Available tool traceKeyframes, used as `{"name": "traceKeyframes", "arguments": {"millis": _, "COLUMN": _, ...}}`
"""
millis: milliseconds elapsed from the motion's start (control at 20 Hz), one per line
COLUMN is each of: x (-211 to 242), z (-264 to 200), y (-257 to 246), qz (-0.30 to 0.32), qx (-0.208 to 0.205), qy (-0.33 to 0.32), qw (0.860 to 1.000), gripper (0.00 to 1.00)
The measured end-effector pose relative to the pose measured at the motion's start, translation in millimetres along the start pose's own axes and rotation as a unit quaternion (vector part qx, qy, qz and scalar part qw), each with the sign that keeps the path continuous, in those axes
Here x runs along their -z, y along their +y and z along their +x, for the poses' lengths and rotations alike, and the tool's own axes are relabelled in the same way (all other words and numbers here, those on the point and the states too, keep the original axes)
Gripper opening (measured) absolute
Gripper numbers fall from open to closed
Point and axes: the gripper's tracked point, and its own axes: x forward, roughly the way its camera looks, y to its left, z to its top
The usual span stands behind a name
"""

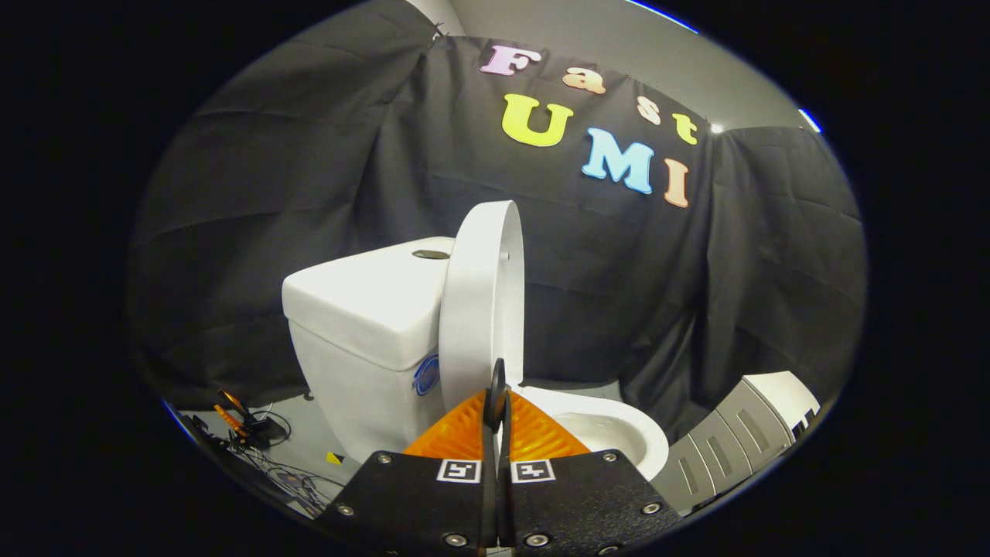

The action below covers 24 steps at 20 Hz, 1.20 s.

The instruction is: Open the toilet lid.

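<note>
And there's the toilet lid (481, 305), standing upright, seen nearly edge-on, its back leaning toward the tank (363, 309) that sits at its nine o'clock side. The lid rises right above the fingers, at twelve o'clock from their tips, with its lower edge just beyond them. The tank carries a round flush button (430, 254) on its top and a small round blue sticker (426, 375) low on its front, tucked close beside the lid. The bowl (619, 433) lies open at about three o'clock from the fingertips, its white rim curving round and the hollow inside in plain sight. Now the gripper (496, 387): its two fingers are pressed together, tips meeting in a thin blade with nothing between them, right in front of the base of the lid; whether they touch the lid, I cannot tell. Out at four o'clock from the bowl sits a grey and white unit with slotted panels (742, 433). Over at eight o'clock from the tank, on the grey floor (309, 433), lies a tangle of cables and small orange-tipped gear (247, 425). The black cloth wall (309, 170) hangs behind everything.
</note>
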Motion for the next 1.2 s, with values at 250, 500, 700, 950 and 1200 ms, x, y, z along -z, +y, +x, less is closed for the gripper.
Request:
{"name": "traceKeyframes", "arguments": {"millis": 250, "x": 1, "z": 0, "y": 9, "qz": 0.006, "qx": -0.016, "qy": 0.013, "qw": 1.0, "gripper": 0.1}}
{"name": "traceKeyframes", "arguments": {"millis": 500, "x": -8, "z": -13, "y": 32, "qz": 0.044, "qx": -0.088, "qy": 0.01, "qw": 0.995, "gripper": 0.63}}
{"name": "traceKeyframes", "arguments": {"millis": 700, "x": -26, "z": -34, "y": 31, "qz": 0.075, "qx": -0.125, "qy": -0.002, "qw": 0.989, "gripper": 0.95}}
{"name": "traceKeyframes", "arguments": {"millis": 950, "x": -52, "z": -61, "y": 12, "qz": 0.094, "qx": -0.164, "qy": -0.03, "qw": 0.982, "gripper": 0.95}}
{"name": "traceKeyframes", "arguments": {"millis": 1200, "x": -90, "z": -75, "y": -39, "qz": 0.089, "qx": -0.173, "qy": -0.085, "qw": 0.977, "gripper": 0.95}}
